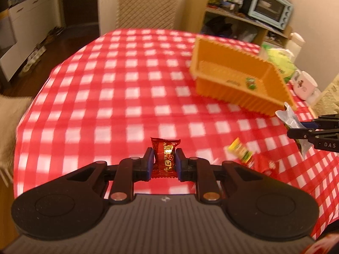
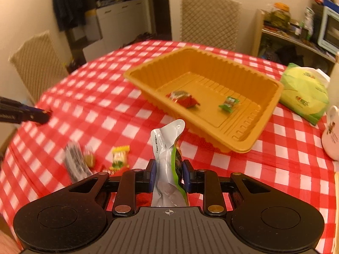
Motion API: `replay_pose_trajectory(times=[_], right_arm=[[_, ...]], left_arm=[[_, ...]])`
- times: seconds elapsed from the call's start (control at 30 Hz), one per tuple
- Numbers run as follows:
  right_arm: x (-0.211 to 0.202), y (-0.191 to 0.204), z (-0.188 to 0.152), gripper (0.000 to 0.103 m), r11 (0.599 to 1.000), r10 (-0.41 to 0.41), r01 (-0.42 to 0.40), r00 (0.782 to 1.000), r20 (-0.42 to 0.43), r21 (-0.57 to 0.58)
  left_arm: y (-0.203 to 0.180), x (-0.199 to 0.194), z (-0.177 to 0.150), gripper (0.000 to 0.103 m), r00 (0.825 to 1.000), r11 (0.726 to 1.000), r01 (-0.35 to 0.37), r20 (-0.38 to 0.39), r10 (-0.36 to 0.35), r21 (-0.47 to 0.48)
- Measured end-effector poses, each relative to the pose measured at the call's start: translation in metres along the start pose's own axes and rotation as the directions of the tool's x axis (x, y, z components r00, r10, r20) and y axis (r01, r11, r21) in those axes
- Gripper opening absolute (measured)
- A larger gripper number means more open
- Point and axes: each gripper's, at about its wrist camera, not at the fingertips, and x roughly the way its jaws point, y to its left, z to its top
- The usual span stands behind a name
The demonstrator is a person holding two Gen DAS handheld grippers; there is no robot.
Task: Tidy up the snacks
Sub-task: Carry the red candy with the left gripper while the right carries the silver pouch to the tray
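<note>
My left gripper [image 1: 164,155] is shut on a red candy packet [image 1: 165,158] and holds it above the checked tablecloth. My right gripper [image 2: 169,167] is shut on a silver and green snack pouch [image 2: 168,158], just in front of the orange tray [image 2: 264,114]. It also shows at the right edge of the left wrist view [image 1: 300,135]. The tray [image 1: 233,99] holds a red snack [image 2: 184,99] and a green candy [image 2: 229,104]. Loose snacks lie on the cloth: a yellow-green packet [image 2: 120,156], a grey packet [image 2: 76,165] and a brown one [image 2: 90,158].
A green tissue pack [image 2: 305,93] and a white mug [image 2: 331,135] stand right of the tray. Padded chairs [image 2: 209,19] stand around the table. A shelf with a toaster oven [image 1: 271,8] is at the back right.
</note>
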Motion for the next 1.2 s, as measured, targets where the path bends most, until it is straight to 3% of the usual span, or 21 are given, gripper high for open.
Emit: replay_pose_trajectory(times=[0.3,0.7,0.93,1.2], right_arm=[[-0.014,-0.024,0.038,0.027,0.986,0.017,-0.028,0.998,0.064,0.166],[-0.002,-0.052,0.1,0.027,0.965,-0.049,0.002,0.983,0.174,0.261],[0.023,-0.068,0.118,0.027,0.939,-0.077,0.015,0.983,0.167,0.345],[0.056,-0.081,0.117,0.027,0.91,-0.096,0.036,0.987,0.127,0.412]], left_arm=[[-0.04,0.022,0.068,0.019,0.993,0.987,0.089,0.065,-0.098,0.134],[-0.089,0.067,0.147,0.019,0.977,0.954,0.159,0.1,-0.19,0.253],[-0.101,0.1,0.172,0.019,0.975,0.943,0.18,0.077,-0.209,0.28],[-0.106,0.142,0.182,0.019,0.976,0.941,0.205,0.016,-0.217,0.27]])
